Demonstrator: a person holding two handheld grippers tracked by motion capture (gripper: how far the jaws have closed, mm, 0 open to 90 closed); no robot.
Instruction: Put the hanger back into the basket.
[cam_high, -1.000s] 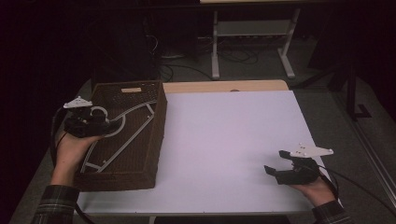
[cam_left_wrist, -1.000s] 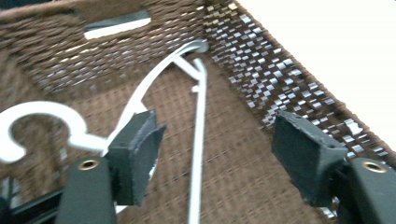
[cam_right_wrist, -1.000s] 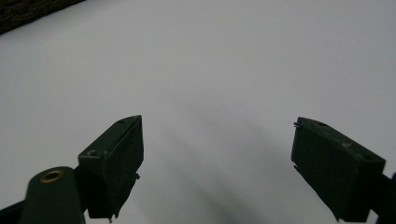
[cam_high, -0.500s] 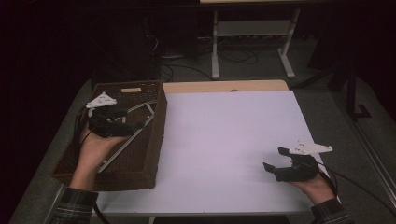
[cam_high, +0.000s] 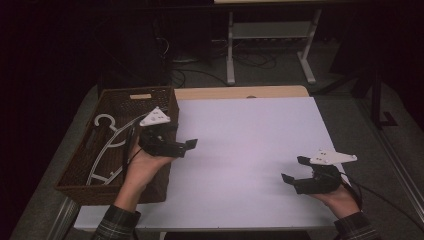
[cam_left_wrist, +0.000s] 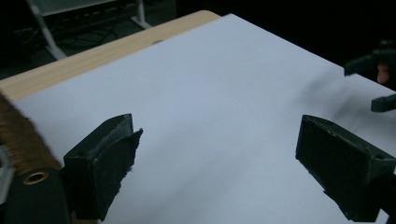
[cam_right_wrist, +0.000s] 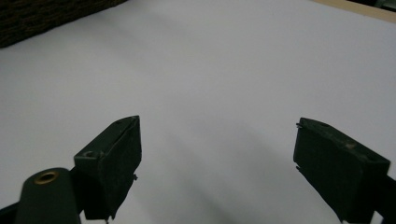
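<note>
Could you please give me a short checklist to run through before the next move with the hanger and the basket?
1. White plastic hanger lies inside the brown woven basket: ok.
2. Left gripper empty; its jaws have just been opening and stand apart over the white table sheet: ok.
3. Right gripper open, nothing between its jaws: ok.
4. Left gripper is out past the basket's right rim: ok.
5. Hanger lies flat and settled: cannot tell, part sits in shadow.
6. The two grippers are well apart: ok.
</note>
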